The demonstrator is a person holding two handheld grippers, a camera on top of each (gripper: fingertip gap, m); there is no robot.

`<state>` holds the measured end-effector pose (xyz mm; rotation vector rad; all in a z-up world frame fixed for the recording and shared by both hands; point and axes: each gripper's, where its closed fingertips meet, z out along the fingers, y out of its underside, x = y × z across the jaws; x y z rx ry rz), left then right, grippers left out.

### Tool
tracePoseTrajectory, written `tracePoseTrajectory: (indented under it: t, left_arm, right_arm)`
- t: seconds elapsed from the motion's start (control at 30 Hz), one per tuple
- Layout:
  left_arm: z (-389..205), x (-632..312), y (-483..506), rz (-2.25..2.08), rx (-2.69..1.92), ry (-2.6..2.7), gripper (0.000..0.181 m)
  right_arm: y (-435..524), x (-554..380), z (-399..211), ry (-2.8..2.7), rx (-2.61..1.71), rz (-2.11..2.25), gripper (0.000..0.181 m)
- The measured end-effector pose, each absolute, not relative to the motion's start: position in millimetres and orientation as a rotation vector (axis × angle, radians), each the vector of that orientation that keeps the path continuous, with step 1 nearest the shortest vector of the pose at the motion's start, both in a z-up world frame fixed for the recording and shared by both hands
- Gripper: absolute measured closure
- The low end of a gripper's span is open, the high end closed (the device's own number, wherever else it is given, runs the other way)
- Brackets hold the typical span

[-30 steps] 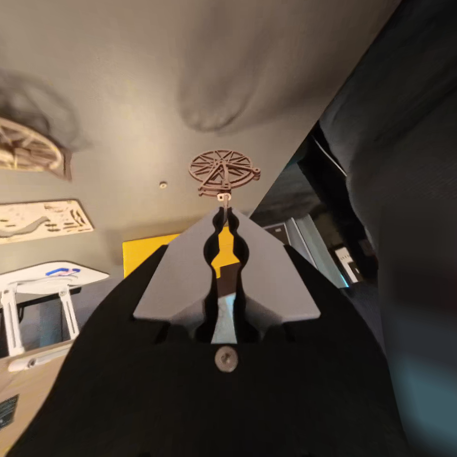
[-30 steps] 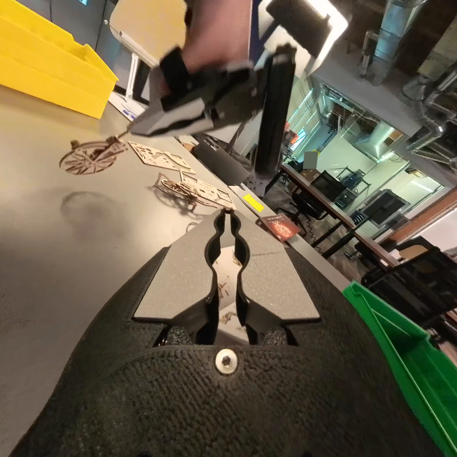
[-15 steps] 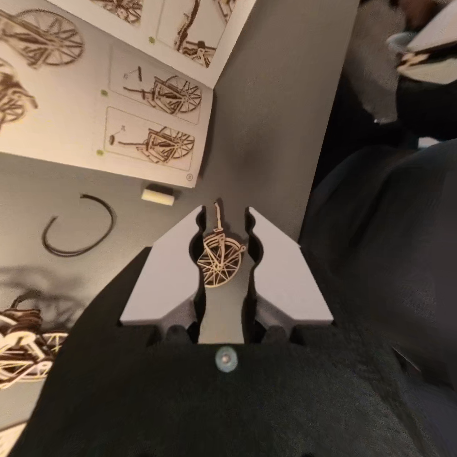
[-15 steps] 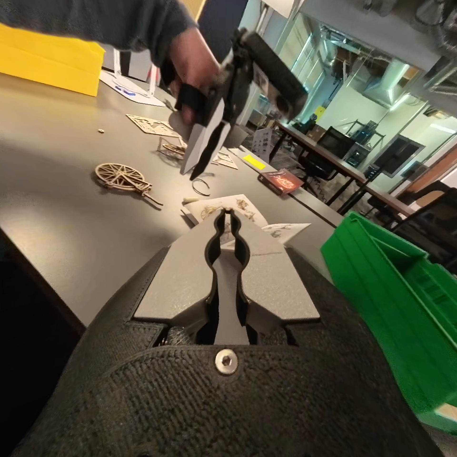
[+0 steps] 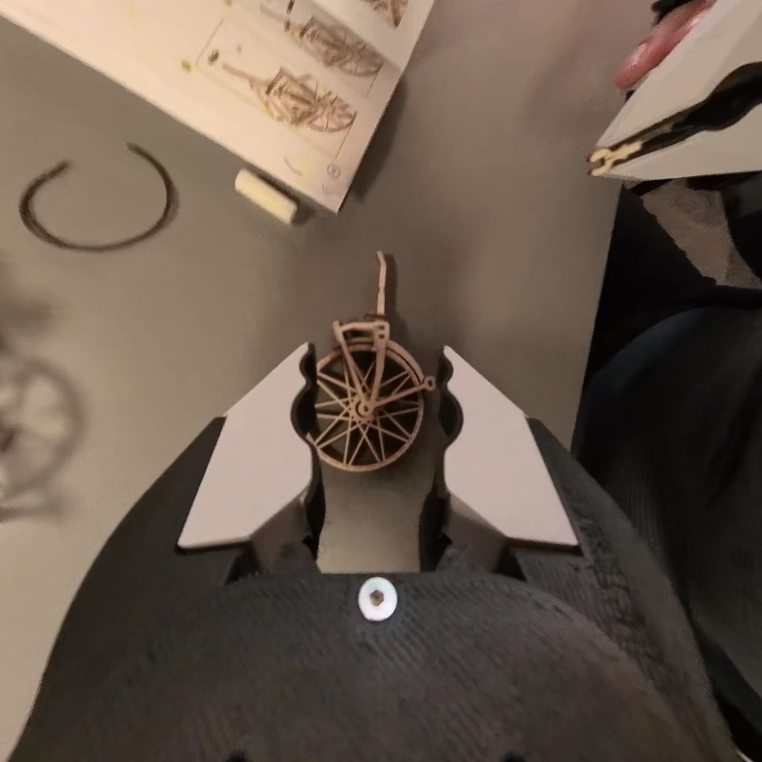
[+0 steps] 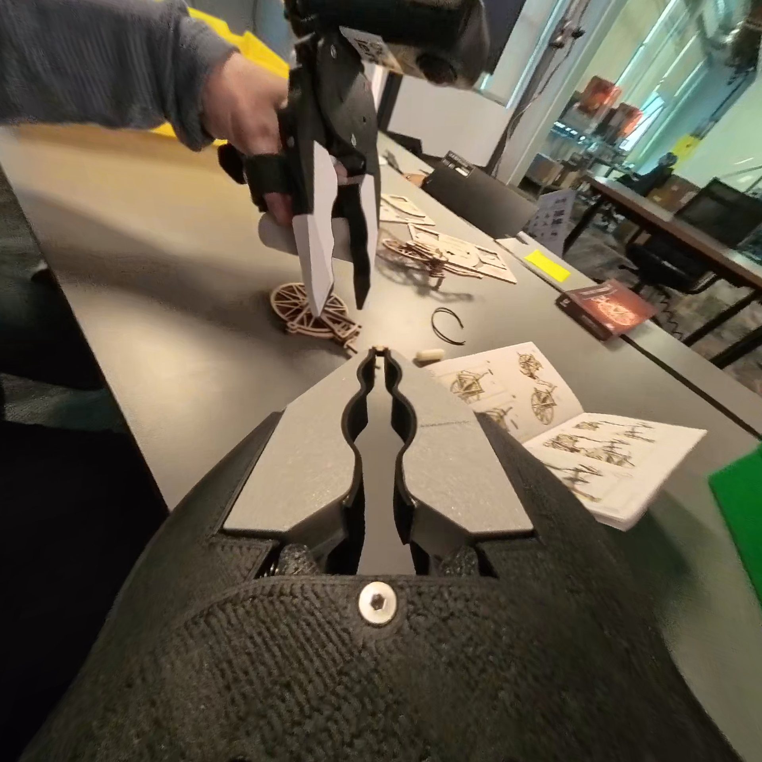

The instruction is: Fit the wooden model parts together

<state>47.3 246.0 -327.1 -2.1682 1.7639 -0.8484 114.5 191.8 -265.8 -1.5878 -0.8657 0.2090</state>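
We are holding the left gripper [image 5: 374,354] w/ jaws wide apart, straddling the wooden wheel assembly [image 5: 368,406] lying flat on the grey table [image 5: 231,313]. Right gripper [image 6: 379,350] is pinching a small wooden piece [image 6: 379,349] nearby. Vs 0.5 s ago, the wheel is looming larger betw. wider-spread fingers.

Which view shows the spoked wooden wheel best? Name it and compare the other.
Left wrist view: the wheel lies flat, sharp between the open left gripper fingers. The right wrist view shows it smaller, partly behind a finger.
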Motion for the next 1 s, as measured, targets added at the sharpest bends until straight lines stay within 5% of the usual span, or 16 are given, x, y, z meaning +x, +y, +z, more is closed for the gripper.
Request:
tracePoseTrajectory:
  t: [0.43, 0.6, 0.83, 1.0]
  left_arm:
    - [-336.4, 26.6, 232.7, -0.802, -2.142, 1.730, 0.091]
    - [-341.6, 20.1, 235.5, -0.694, -2.089, 1.753, 0.111]
    - [-341.6, 18.7, 235.4, -0.723, -2.089, 1.720, 0.145]
    - [-341.1, 23.1, 231.5, -0.852, -2.070, 1.610, 0.166]
  right_arm:
    - [207.1, 109.9, -334.0, -1.056, -2.019, 0.393, 0.180]
    - [201.5, 114.0, -342.1, -1.126, -2.065, 0.403, 0.176]
    - [205.3, 121.2, -327.8, -1.022, -2.076, 0.428, 0.128]
    - [214.0, 97.7, -296.0, -0.696, -2.006, 0.734, 0.141]
